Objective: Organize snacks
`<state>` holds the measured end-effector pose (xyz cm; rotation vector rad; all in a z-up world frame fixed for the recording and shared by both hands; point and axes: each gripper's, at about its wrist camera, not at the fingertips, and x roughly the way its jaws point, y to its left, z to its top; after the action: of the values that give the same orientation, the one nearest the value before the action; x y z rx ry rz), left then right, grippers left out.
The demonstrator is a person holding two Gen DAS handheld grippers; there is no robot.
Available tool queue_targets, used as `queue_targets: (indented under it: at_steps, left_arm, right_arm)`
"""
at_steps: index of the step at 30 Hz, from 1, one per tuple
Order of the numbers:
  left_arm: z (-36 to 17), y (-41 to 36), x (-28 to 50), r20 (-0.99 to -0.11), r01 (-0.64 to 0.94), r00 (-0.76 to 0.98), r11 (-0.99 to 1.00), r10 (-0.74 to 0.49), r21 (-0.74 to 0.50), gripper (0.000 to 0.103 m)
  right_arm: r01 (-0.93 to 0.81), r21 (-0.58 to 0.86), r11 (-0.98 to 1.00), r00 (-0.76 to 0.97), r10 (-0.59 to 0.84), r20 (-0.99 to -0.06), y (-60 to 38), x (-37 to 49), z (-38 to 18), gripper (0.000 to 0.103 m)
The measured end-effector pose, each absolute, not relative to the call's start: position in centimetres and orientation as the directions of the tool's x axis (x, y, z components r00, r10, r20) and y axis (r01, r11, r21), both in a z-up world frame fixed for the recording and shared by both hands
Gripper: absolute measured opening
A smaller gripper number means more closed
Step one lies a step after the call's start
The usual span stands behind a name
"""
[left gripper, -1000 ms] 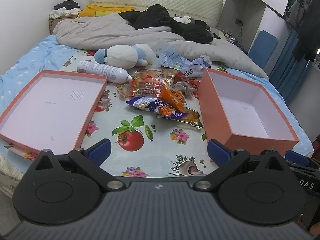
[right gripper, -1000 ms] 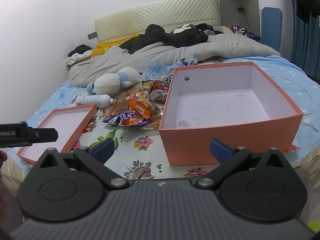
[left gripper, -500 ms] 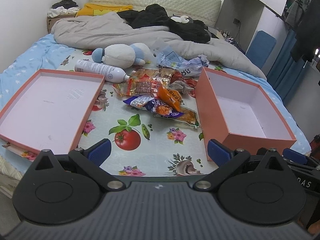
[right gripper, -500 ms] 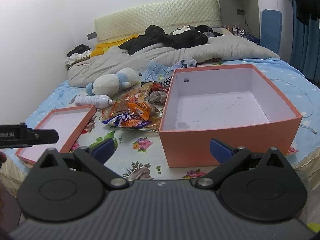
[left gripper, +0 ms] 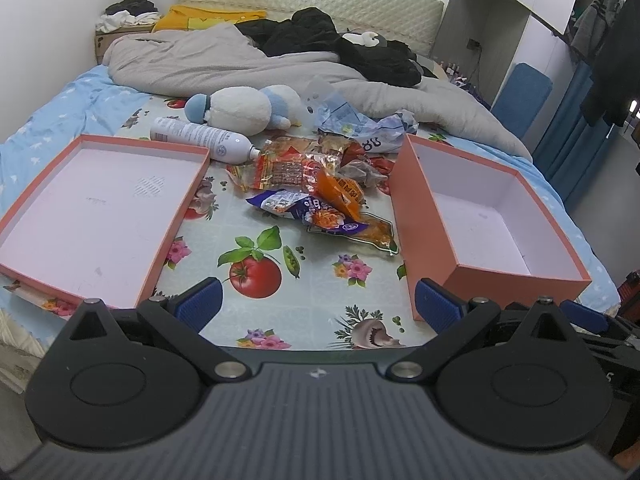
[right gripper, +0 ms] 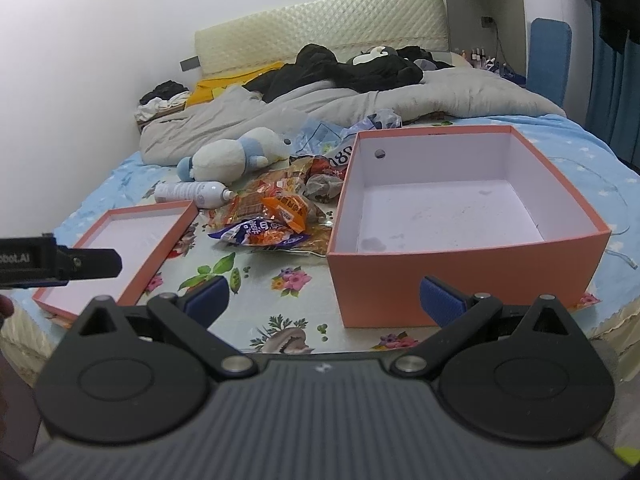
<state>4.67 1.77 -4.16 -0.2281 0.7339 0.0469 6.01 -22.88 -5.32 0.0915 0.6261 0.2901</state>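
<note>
Both grippers have crept closer to the bed, and no snack is lifted yet.

Left to right: the shallow orange cardboard lid (left gripper: 100, 204) lies empty, the heap of crinkled foil snack packets (left gripper: 320, 188) sits between it and the deep orange cardboard box (left gripper: 488, 216), also empty. Since a second ago the view has only eased forward, so sorting hasn't begun. Your left gripper (left gripper: 316, 300) and right gripper (right gripper: 324, 294) hover low at the near edge, jaws spread wide, holding nothing.

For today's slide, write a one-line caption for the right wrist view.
Open right hand-held gripper faces an empty orange box, snack packets piled beside it.
</note>
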Motion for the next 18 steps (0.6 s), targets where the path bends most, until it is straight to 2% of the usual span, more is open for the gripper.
queue_targets:
  at_steps: [18]
  left_arm:
    - [-5.01,2.35,4.76,-0.69,-0.152,0.723,0.968,-0.029,-0.2,0.103]
  right_arm:
    - [-0.249,0.145,0.958,0.763,0.286,-0.58,-22.47,5.97,-6.04,0.103]
